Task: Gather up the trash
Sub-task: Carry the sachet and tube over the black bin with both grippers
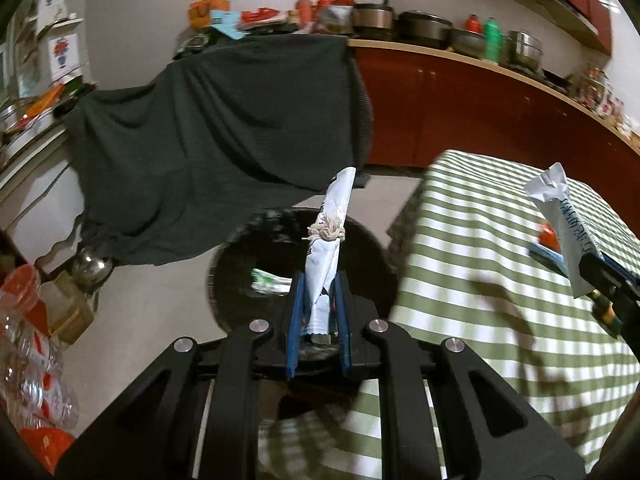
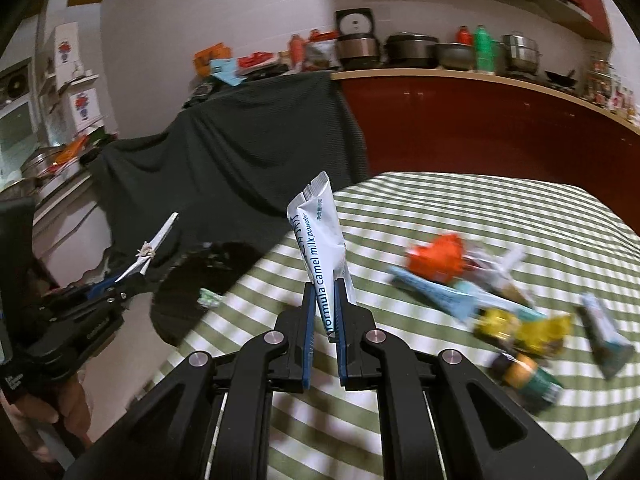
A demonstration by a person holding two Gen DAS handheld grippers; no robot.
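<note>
My left gripper (image 1: 320, 300) clenches a tied wrapper (image 1: 326, 236) above the black bin (image 1: 360, 248); my right gripper (image 2: 325, 308) clenches a milk-powder sachet (image 2: 320, 240) over the worktop (image 2: 480, 208). Released early, the sachet would miss.

The white sachet (image 2: 322, 248) reads "formula camel milk powder" in blue along its length.

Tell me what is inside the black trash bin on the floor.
The black trash bin shows one green-and-white wrapper lying inside. The packet held in the left gripper covers part of the interior, so anything behind it cannot be seen.
</note>
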